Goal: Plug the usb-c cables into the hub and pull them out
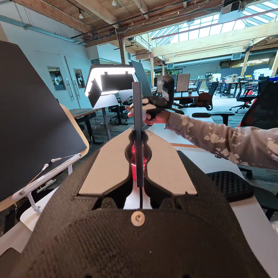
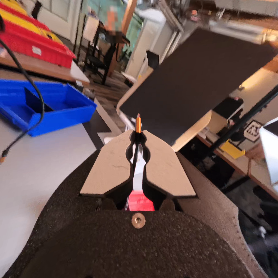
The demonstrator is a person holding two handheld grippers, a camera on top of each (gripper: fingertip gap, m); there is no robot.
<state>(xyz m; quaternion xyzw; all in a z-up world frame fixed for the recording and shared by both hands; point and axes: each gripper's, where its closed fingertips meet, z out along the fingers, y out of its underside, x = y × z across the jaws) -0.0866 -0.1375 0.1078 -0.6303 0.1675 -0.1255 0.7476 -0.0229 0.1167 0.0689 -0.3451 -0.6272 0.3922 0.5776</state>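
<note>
Between the closed fingers of the left gripper [image 1: 137, 133] stands the hub [image 1: 137, 114], a slim grey bar clamped edge-on. Its long axis runs forward along the fingers, free end pointing away from the camera, and its own black lead [image 1: 140, 198] trails back between the fingers. The right gripper [image 2: 138, 132] pinches the orange USB-C plug [image 2: 138, 125] by its rear collar; the metal tip points straight ahead, in line with the fingers, cable [image 2: 136, 153] trailing behind. In the left wrist view the right gripper sits just behind the hub, plug at its edge. Contact cannot be confirmed. Judged step: insertion approach. Next move: align tip with port, then push along the plug's axis.
</note>
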